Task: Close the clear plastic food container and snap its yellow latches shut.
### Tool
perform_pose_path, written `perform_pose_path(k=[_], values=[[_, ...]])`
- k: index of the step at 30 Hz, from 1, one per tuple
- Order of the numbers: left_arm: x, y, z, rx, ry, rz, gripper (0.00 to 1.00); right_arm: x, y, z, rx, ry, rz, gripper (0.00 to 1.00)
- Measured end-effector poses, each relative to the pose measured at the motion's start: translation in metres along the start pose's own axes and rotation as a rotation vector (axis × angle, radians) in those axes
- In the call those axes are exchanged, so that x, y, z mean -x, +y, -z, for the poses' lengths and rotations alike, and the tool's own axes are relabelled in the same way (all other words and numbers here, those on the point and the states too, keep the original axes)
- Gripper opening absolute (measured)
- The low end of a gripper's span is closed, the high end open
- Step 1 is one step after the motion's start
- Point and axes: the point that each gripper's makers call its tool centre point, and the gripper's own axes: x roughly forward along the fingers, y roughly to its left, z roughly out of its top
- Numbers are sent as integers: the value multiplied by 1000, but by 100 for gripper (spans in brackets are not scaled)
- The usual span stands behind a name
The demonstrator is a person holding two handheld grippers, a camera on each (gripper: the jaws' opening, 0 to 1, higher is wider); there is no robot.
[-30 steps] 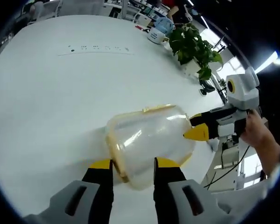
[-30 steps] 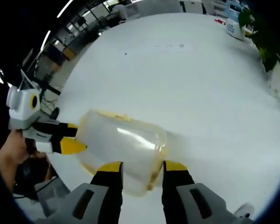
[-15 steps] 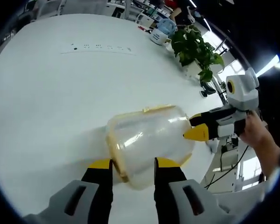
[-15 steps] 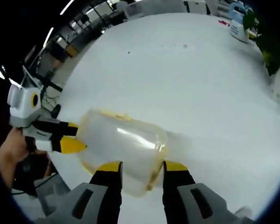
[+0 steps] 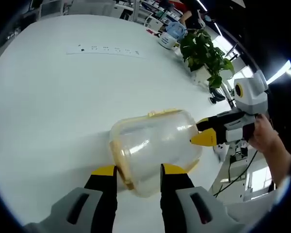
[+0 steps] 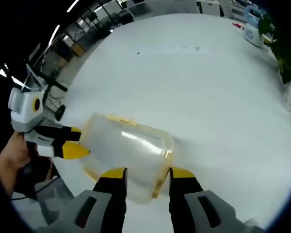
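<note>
The clear plastic food container (image 5: 153, 145) is lying on its side on the white table (image 5: 53, 97), carrying no readable writing. The left gripper (image 5: 136, 171) and right gripper (image 6: 146, 171) are each straddling one end of it, jaws pinching it. Beyond the container, the left gripper view is showing a potted plant (image 5: 203, 53).

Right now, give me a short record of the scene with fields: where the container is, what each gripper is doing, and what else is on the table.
container: clear plastic container with yellow trim, held between both grippers above the white table
left gripper: jaws astride one end
right gripper: jaws astride the opposite end
also on table: potted plant, mug
</note>
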Motion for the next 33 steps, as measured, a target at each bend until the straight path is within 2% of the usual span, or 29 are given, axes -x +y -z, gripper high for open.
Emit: perform_pose_path(k=[5,6,8,9,15,19,22,29,33], values=[[0,0,-1,1,2,11,35,1,0,0,-5,-12,1,33],[0,0,-1,10,2,21,35,0,0,0,23,-24,-4,34],[0,0,-2,-38,8,27,36,0,0,1,18,-30,-13,35],[1,-1,0,-37,20,27,37,0,2,1,23,-34,-22,36],[1,0,0,-27,17,35,38,0,3,2,45,-27,-37,36],[3,-1,2,-63,30,38,40,3,3,2,92,-24,-31,34],[5,-2,2,-44,32,53,41,5,2,2,98,-17,-37,34],[11,1,-1,-85,29,36,42,8,2,2,152,-6,-24,35],[15,-1,-2,-156,34,45,42,11,4,3,182,8,-26,35]])
